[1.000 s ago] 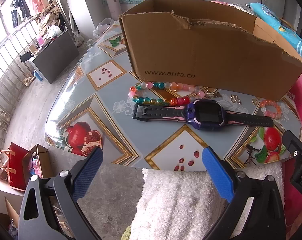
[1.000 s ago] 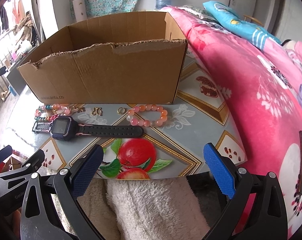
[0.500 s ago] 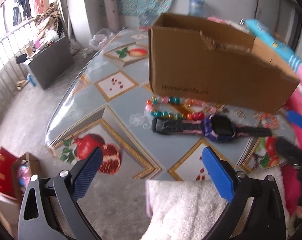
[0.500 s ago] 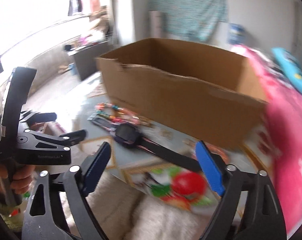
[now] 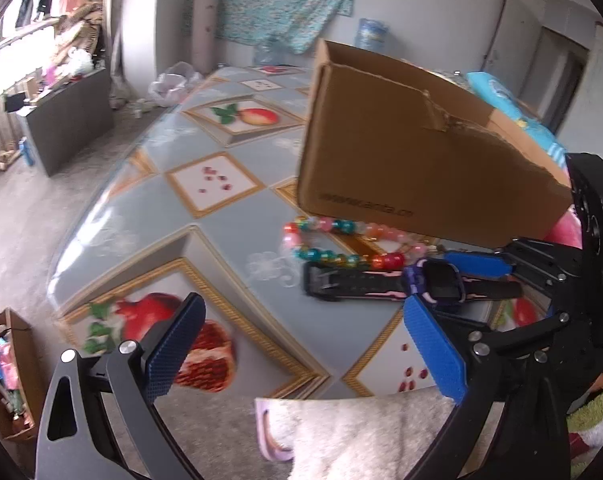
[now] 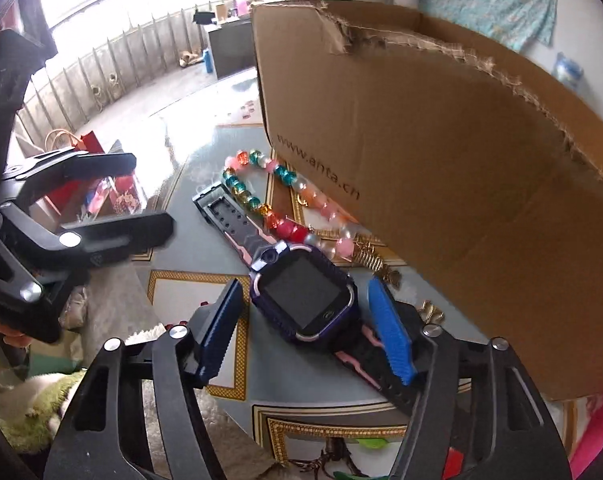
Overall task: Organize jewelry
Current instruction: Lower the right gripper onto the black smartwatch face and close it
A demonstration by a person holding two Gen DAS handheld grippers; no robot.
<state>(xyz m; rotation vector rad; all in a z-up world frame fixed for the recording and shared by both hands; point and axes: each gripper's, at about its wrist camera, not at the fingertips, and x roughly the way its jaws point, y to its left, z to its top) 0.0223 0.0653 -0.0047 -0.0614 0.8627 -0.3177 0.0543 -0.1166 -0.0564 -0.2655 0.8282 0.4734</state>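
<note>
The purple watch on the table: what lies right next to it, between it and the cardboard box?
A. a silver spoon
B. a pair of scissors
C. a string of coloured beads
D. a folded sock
C: the string of coloured beads lies between the purple watch and the cardboard box.

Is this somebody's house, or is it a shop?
Most likely a room in a home. A table with a fruit-print cover holds a cardboard box, a bead bracelet and a watch, and patterned cloth hangs on the wall.
</note>
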